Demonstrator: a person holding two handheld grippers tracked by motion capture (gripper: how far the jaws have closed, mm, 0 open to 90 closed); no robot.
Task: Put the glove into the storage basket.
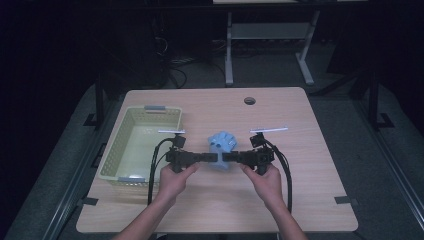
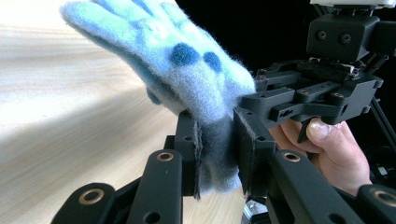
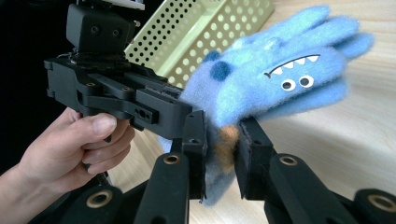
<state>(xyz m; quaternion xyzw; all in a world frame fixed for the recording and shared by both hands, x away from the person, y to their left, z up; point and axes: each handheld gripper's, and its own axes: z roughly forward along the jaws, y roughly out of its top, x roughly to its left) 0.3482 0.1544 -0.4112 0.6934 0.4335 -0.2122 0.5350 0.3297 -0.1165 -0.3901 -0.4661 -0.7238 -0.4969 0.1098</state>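
Glove [image 1: 222, 142] is held clear of the table [image 1: 310, 200], just right of the basket [image 1: 116, 150]. Left gripper [image 1: 214, 158] and right gripper [image 1: 226, 158] both pinch its cuff. Probably bound for the basket: move both hands together toward it, keep both pinches firm until the glove is over the rim.

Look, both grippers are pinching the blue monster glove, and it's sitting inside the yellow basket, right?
Not quite. Both grippers, left and right, do pinch the blue monster glove, but it isn't in the yellow basket. The high view shows it held over the bare table, to the right of the basket.
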